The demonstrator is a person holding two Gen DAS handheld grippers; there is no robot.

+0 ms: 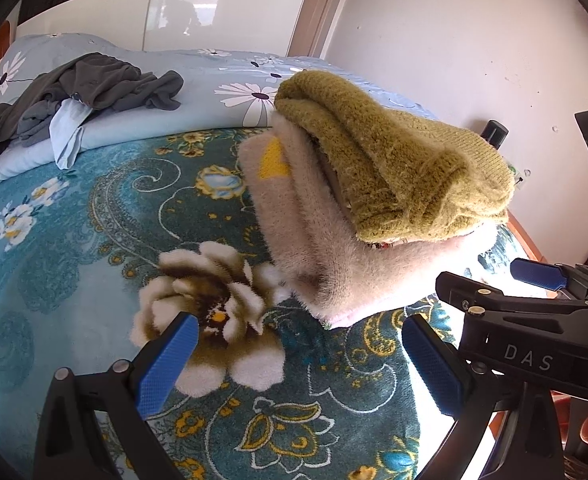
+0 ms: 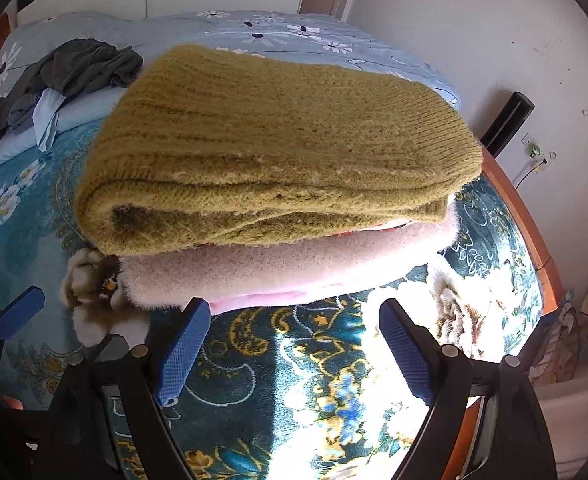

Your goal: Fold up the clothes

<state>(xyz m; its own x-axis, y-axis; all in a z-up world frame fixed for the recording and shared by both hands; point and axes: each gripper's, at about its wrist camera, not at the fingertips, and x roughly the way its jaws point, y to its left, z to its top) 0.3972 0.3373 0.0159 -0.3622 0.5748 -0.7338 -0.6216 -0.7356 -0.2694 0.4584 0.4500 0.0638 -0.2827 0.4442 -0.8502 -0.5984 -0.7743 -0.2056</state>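
Observation:
A folded olive knit sweater (image 2: 278, 148) lies on top of a folded pale pink fleece garment (image 2: 294, 268) on the teal flowered blanket (image 2: 294, 380). The stack also shows in the left wrist view, sweater (image 1: 385, 168) over pink fleece (image 1: 325, 256). My left gripper (image 1: 297, 360) is open and empty, just short of the stack. My right gripper (image 2: 294, 356) is open and empty, in front of the stack's near edge. The right gripper's body (image 1: 533, 320) shows in the left wrist view, and a left fingertip (image 2: 18, 316) shows in the right wrist view.
A heap of dark grey clothes (image 1: 74, 92) with a pale blue piece (image 1: 66, 132) lies on the light blue daisy quilt (image 1: 214, 80) at the back left. The bed's wooden edge (image 2: 521, 232) and a white wall (image 2: 473, 32) are on the right.

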